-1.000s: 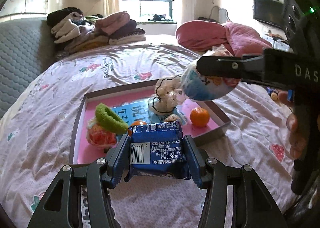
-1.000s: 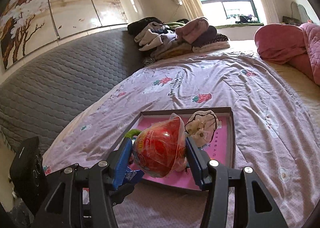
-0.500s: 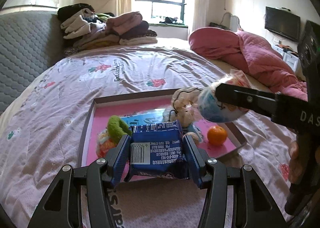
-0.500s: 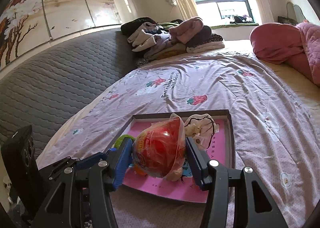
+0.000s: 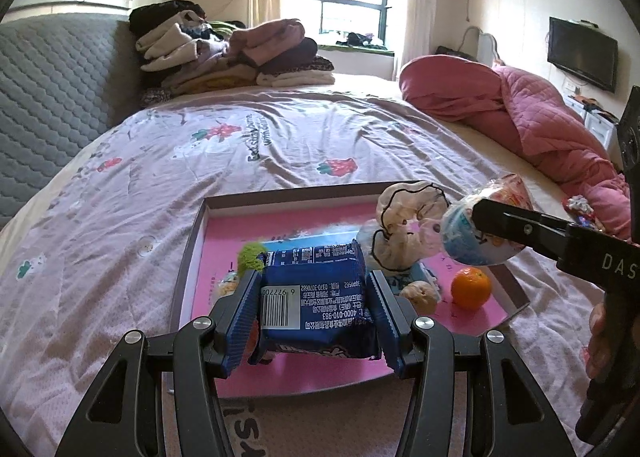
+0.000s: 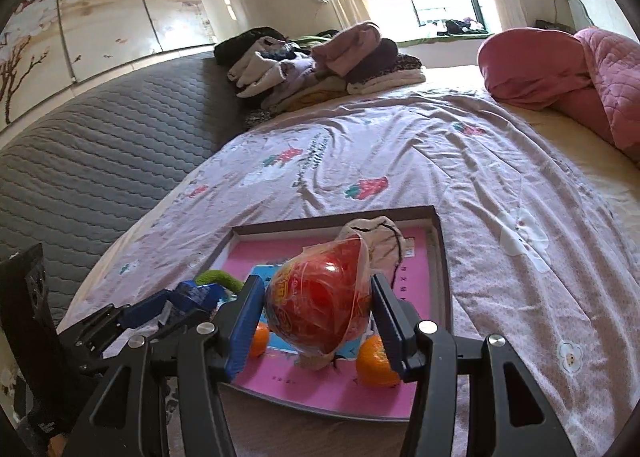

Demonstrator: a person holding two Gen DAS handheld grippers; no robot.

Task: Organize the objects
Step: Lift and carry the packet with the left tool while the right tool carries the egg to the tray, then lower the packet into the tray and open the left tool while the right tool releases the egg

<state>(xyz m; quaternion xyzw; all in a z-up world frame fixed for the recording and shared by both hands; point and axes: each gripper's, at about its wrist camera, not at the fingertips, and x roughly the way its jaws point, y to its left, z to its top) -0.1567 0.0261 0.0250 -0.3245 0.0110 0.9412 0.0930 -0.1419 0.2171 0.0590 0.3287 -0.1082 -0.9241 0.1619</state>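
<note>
A shallow pink tray [image 5: 280,217] with a brown rim lies on the bed; it also shows in the right wrist view [image 6: 438,257]. My left gripper [image 5: 314,299] is shut on a blue snack packet [image 5: 316,289], held over the tray's near part. My right gripper [image 6: 318,313] is shut on a round red-and-blue wrapped ball [image 6: 320,301], held over the tray; the ball shows at the right of the left wrist view [image 5: 476,233]. In the tray lie a cream scrunchie [image 5: 408,229], a green scrunchie [image 5: 250,255], an orange [image 5: 470,287] and a second orange [image 6: 259,339].
The bed has a lilac strawberry-print cover [image 5: 280,137]. A pile of folded clothes [image 5: 224,53] sits at the far side. A pink quilt [image 5: 520,113] lies at the right. A grey quilted headboard [image 6: 100,145] runs along the left.
Both grippers have moved forward over the tray with their loads. The tray sits closer and lower in both views. Both grips are unchanged.
</note>
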